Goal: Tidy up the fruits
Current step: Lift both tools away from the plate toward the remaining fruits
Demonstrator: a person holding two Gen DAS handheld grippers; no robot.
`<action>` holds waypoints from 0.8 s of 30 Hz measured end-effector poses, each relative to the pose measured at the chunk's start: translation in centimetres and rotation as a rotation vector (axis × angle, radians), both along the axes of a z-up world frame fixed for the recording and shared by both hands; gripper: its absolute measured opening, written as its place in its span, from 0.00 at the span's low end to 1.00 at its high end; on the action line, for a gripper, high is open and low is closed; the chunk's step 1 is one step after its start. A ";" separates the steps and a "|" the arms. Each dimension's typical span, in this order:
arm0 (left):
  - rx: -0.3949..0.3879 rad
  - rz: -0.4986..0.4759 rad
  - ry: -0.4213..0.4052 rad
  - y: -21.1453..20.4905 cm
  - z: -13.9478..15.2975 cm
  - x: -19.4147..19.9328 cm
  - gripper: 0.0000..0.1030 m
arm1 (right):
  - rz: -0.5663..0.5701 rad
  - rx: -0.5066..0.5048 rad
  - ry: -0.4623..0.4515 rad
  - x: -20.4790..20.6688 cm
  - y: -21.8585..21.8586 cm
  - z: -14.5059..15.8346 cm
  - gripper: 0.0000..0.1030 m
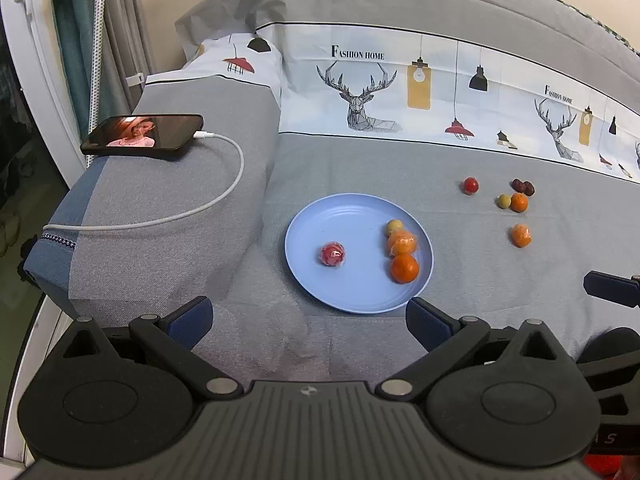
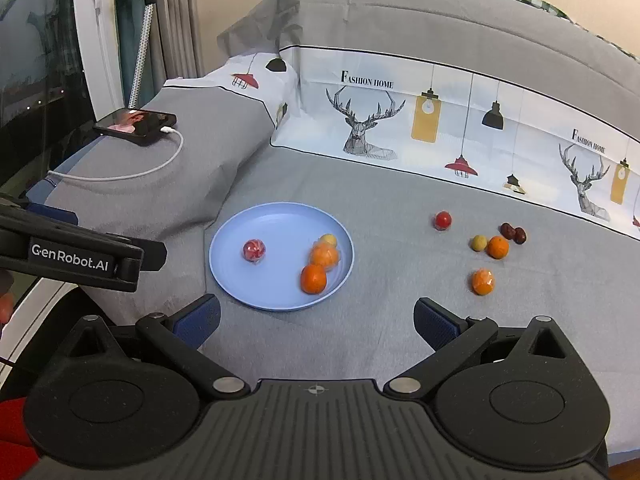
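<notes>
A light blue plate (image 1: 352, 292) (image 2: 240, 276) lies on the grey bed sheet. In it are a wrapped red fruit (image 1: 332, 254) (image 2: 253, 250), a plain orange (image 1: 404, 268) (image 2: 313, 279), a wrapped orange (image 1: 402, 242) (image 2: 325, 256) and a small yellow fruit (image 1: 394, 227) (image 2: 329, 240). To its right on the sheet lie a red fruit (image 1: 471, 185) (image 2: 442, 220), a yellow fruit (image 1: 503, 201) (image 2: 478, 243), two oranges (image 1: 519, 202) (image 2: 497, 247) (image 1: 521, 235) (image 2: 483, 281) and dark red dates (image 1: 523, 187) (image 2: 514, 233). My left gripper (image 1: 310, 320) is open and empty, near the plate's front edge. My right gripper (image 2: 317, 320) is open and empty, in front of the plate and loose fruit.
A phone (image 1: 142, 136) (image 2: 136, 122) with a white charging cable (image 1: 224, 196) lies on a grey pillow at the left. A patterned folded quilt (image 1: 440, 92) (image 2: 460, 120) runs along the back. A window and curtain stand at the far left.
</notes>
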State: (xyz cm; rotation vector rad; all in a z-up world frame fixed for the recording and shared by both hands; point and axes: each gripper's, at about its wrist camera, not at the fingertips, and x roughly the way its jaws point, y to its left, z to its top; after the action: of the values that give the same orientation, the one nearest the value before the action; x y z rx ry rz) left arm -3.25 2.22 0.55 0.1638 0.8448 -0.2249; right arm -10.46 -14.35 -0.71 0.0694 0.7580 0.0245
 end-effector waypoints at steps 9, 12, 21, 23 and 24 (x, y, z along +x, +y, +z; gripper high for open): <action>0.003 -0.001 0.013 0.0 -0.5 0.4 1.00 | -0.001 0.004 0.017 0.3 -0.1 -0.4 0.99; 0.006 -0.002 0.017 0.0 -0.7 0.5 1.00 | -0.005 0.007 0.022 0.2 -0.1 -0.5 0.99; 0.014 -0.001 0.029 -0.2 -1.2 0.8 1.00 | -0.015 0.014 0.038 0.5 -0.4 -1.0 0.99; 0.015 0.000 0.033 -0.3 -1.3 1.0 1.00 | -0.018 0.015 0.041 0.6 -0.4 -1.1 0.99; 0.016 0.002 0.034 -0.3 -1.3 1.0 1.00 | -0.020 0.016 0.043 0.6 -0.4 -1.2 0.99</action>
State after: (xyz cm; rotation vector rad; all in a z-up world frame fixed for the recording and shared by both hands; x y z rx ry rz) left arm -2.24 1.94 -0.79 0.1742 0.8809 -0.2197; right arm -9.82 -14.75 -1.94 0.0929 0.7996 0.0106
